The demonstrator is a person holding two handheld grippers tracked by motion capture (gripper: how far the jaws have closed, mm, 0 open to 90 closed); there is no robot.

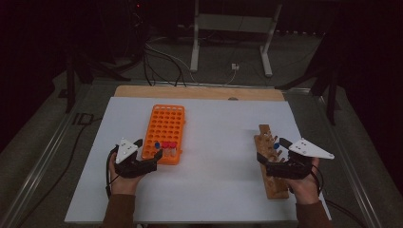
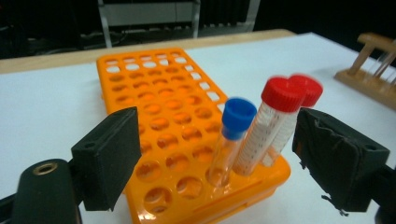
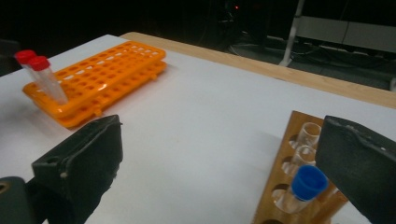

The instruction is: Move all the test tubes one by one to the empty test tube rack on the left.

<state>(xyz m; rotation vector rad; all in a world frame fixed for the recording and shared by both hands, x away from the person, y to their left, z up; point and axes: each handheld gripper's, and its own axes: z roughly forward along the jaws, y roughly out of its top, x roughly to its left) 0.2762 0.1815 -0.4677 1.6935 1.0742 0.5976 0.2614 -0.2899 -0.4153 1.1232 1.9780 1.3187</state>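
Note:
An orange tube rack lies left of centre on the white sheet. At its near edge stand a blue-capped tube and two red-capped tubes. My left gripper is open, its jaws standing either side of these tubes without touching them. A wooden rack lies at the right, with a blue-capped tube standing in it and empty glass tubes behind. My right gripper is open over that rack's near part; the blue cap sits just inside its right jaw, untouched.
The white sheet covers a wooden table whose far edge shows bare. Open sheet lies between the two racks. Beyond the table are cables and a metal stand's legs on the floor.

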